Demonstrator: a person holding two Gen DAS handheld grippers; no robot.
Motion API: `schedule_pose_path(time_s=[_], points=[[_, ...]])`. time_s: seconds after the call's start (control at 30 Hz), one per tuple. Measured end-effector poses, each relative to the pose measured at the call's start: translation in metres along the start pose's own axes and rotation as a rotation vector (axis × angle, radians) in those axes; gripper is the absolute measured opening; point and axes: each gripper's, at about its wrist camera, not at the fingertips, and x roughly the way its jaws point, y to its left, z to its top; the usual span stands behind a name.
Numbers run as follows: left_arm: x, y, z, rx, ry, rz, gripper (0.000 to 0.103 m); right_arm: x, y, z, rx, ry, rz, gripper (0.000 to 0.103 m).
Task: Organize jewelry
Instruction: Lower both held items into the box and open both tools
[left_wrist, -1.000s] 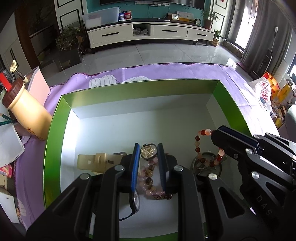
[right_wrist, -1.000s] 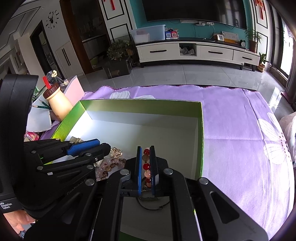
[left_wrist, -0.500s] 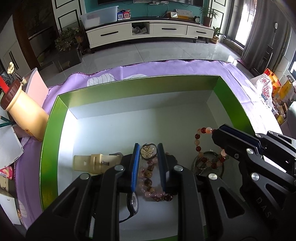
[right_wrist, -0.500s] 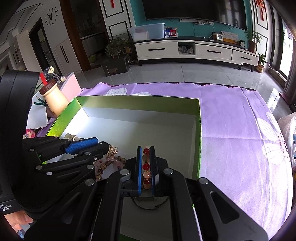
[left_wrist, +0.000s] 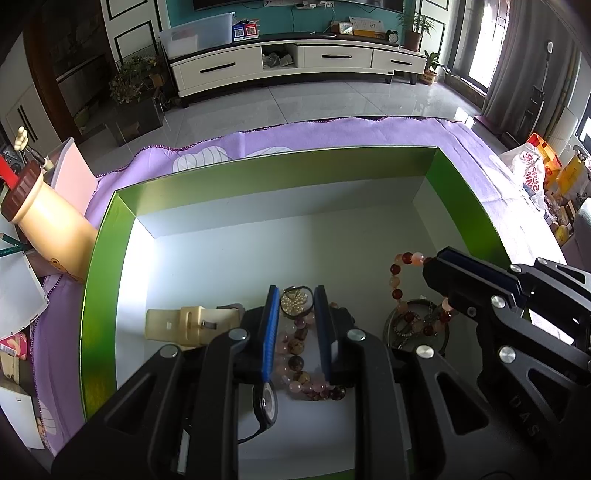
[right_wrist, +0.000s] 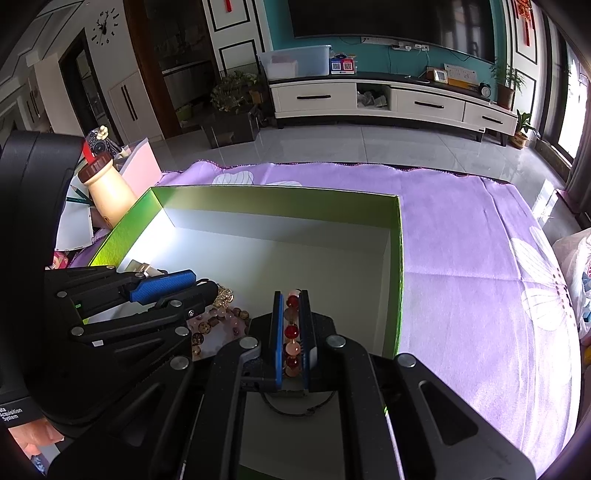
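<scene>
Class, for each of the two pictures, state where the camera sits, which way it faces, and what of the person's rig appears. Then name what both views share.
Left wrist view: sits on the left claw, looking down into the green box at a pink bead bracelet; the right claw enters from the right.
Right wrist view: sits on the right claw, shut on a red bead bracelet; the left claw enters from the left.
Shared: box, both bracelets, purple cloth, TV cabinet.
</scene>
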Motion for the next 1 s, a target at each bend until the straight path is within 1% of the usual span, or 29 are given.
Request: schedule_pose_path(time_s=[0.63,1.0], points=[[0.0011,-0.0051,-0.0008,0.013,0.009,0.009,0.019,0.0000,0.0006,-0.0010,-0.003,0.006,-0.002,0.007],[0.0009,-0.0060,-0.0007,0.004,0.012,0.012,0.019,0.0011,0.0000,-0.0012,0.011,0.012,-0.001,0.007]])
